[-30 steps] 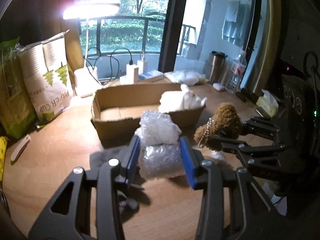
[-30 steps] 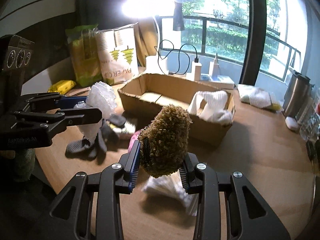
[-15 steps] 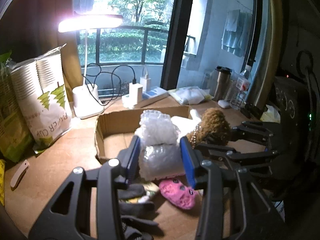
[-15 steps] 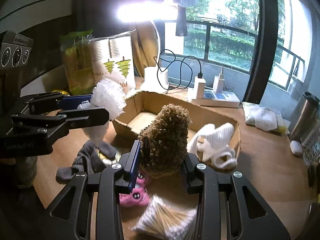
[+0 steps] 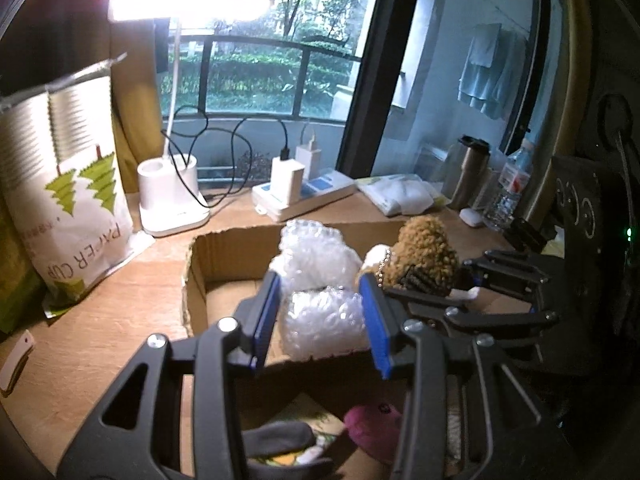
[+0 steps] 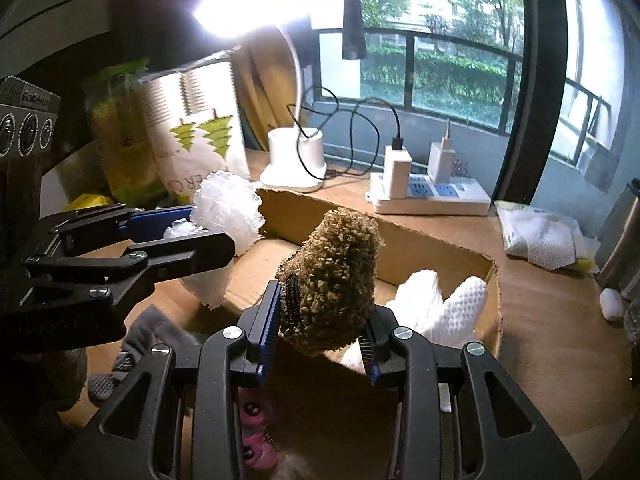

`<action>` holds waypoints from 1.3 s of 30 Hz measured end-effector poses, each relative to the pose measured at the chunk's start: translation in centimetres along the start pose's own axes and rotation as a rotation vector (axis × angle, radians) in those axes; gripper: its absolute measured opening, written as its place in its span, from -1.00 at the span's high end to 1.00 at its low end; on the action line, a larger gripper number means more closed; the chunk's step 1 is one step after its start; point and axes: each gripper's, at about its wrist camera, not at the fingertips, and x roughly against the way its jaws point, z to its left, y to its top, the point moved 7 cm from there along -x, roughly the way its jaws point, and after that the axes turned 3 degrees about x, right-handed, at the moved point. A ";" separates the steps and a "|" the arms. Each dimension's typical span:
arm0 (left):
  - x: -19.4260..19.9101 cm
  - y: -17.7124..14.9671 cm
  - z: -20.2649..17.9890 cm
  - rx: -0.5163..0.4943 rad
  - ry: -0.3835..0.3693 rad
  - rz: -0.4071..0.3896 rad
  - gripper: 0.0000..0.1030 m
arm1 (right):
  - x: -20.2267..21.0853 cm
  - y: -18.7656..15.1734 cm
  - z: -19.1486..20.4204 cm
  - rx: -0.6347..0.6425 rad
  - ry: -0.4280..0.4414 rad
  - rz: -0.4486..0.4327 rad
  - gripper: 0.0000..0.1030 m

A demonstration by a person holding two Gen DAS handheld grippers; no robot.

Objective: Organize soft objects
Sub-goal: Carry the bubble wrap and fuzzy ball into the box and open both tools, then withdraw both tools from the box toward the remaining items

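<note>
— Left wrist view: our left gripper (image 5: 322, 322) has its jaws pinching the crumpled clear bubble-wrap bundle (image 5: 320, 280) above the open brown cardboard box (image 5: 224, 264).

— On the right, our right gripper (image 6: 320, 340) clamps the brown curly plush toy (image 6: 336, 276) over the same box, white waffle-knit cloth (image 6: 440, 304) inside, on the wooden counter (image 6: 540, 360).

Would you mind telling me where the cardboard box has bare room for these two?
The box floor is bare at its end nearest the lamp base. The opposite end is crowded by white cloth. The desk beside the paper-cup bag is also bare.
</note>
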 end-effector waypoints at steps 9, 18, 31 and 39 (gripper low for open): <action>-4.2 -1.3 0.3 0.020 0.010 0.110 0.16 | -2.5 -1.2 -2.4 -0.052 -0.006 0.070 0.21; -3.8 -1.5 0.1 0.018 0.039 0.120 -0.16 | -1.5 -1.0 -2.8 -0.072 -0.018 0.048 -0.03; 0.5 -1.9 -0.2 0.025 0.061 0.069 -0.30 | 2.6 -1.5 -1.4 -0.057 -0.046 0.004 -0.04; 3.0 -2.7 -1.0 0.016 0.062 0.050 -0.30 | 4.9 -2.3 0.0 -0.037 -0.052 -0.015 -0.04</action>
